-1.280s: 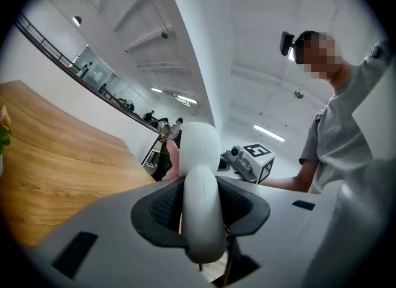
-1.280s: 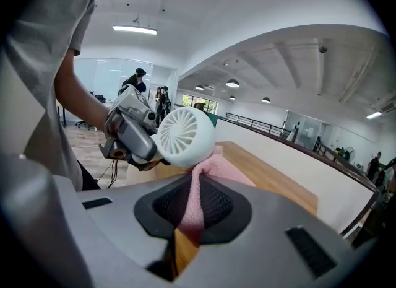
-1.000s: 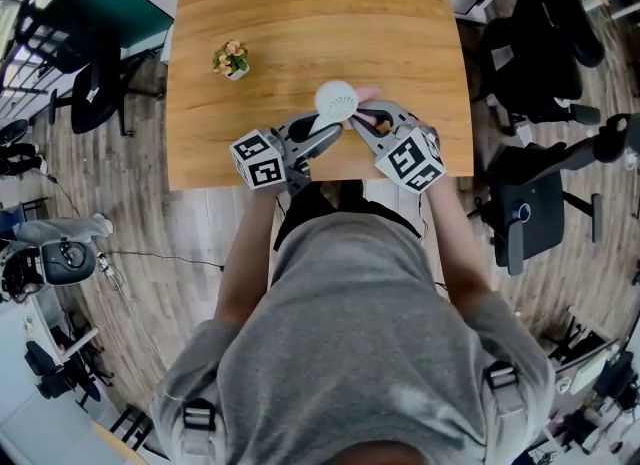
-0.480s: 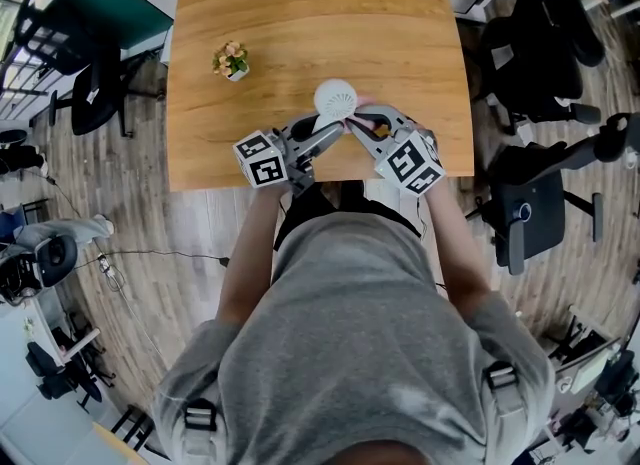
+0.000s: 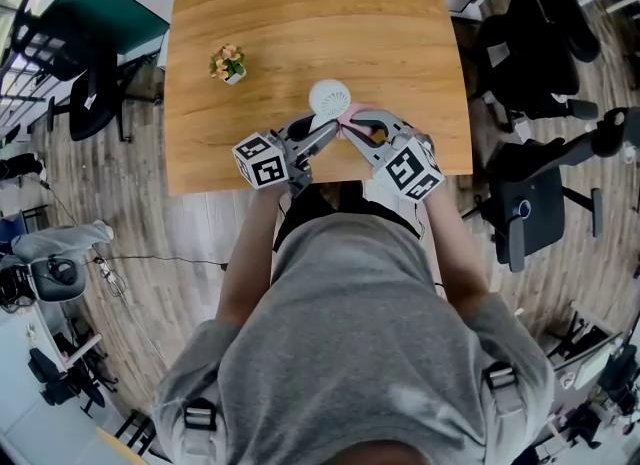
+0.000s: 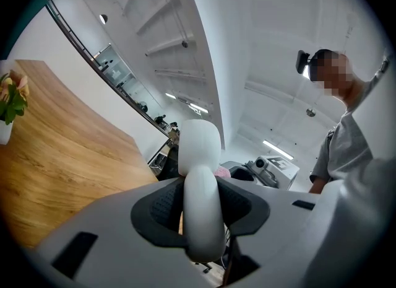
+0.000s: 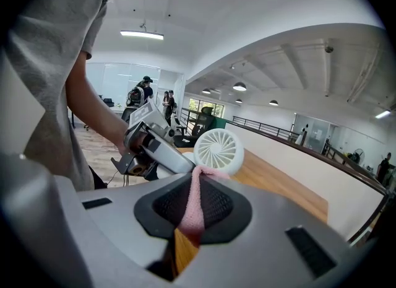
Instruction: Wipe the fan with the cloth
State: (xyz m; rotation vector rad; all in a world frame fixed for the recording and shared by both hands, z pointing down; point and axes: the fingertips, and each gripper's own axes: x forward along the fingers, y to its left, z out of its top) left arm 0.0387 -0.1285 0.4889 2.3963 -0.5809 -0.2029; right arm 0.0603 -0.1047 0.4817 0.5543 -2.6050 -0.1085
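pink cloth [image 7: 192, 209] is pinched as a thin fold between the pads of the right gripper [image 7: 195, 184], whose jaws are drawn almost together on it. only a narrow strand is held, and its free end is stretched out to the lower rim of the white, ribbed fan [image 7: 218, 150]. the fan's smooth stem is clamped in the left gripper [image 6: 201, 187], whose jaws are set part-way apart and pressed on it from both sides. from above, the fan is seen over the near middle of the wooden table [image 5: 300, 13], not far from its near edge, with both grippers' tips just on its near side. whether its base is rested on the wood cannot be told. a small potted plant [image 5: 229, 61] is stood well apart, farther off to the left.

several slips are judged possible. so little cloth is gripped that it could be pulled out of the pads if it is dragged hard across the grille, or a loose thread could be snagged between the ribs. the stem is rounded and glossy, so the fan could be twisted or tipped in the left jaws if the head is pushed sideways by the wiping. since it is held near the table's edge, it could be dropped to the floor if the grip is lost. the fingertips are crowded, and one gripper could be knocked by the other.
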